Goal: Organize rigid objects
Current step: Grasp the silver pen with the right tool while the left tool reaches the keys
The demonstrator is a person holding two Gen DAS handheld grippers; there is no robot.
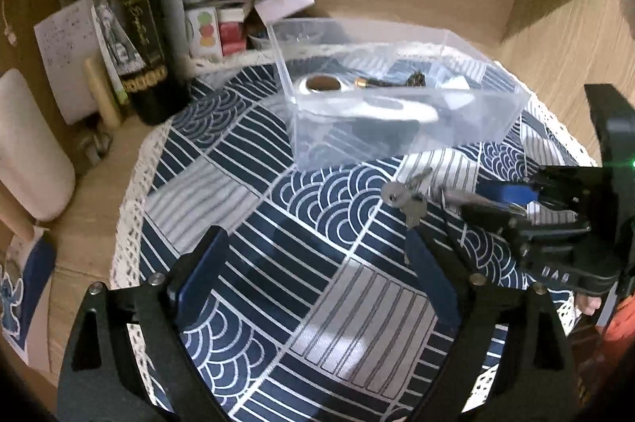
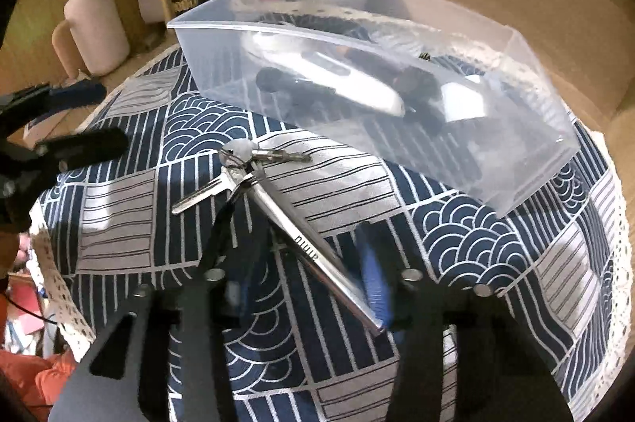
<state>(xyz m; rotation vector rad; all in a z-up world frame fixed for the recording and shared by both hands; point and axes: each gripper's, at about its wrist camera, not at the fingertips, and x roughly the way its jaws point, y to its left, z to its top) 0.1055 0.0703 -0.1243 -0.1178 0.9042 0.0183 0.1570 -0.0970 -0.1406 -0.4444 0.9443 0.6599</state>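
**On the cloth, keys going into the right tongs**

Near the middle of the patterned cloth (image 2: 496, 243), just this side of the clear bin (image 2: 397, 85), the key bunch (image 2: 254, 176) is lying with its long silver fob (image 2: 317, 255) pointing toward the right tongs (image 2: 301, 263). Those tongs are straddling the fob with their jaws drawn narrow; the blue pad is blurring at the fob's side, so I cannot tell whether the pads are pressing on it yet. The left tongs (image 1: 313, 263) are standing wide and carrying nothing, hovering over bare cloth to the left of the keys (image 1: 408, 200).

The step in hand looks like the pick-up of the keys, with the bin as the likely goal: it is already holding several things, among them a white oval item (image 1: 381, 108) and some dark pieces. The next move is probably calling for a firm pinch on the fob, a lift high enough for the dangling keys to clear the bin's near wall, then a release inside.

Under the cloth a wooden desk (image 1: 555, 37) is showing, walled at the far side by wooden panels. At far left a dark bottle (image 1: 131, 25), papers, small boxes and a pale mug (image 2: 95, 29) are crowding the corner.
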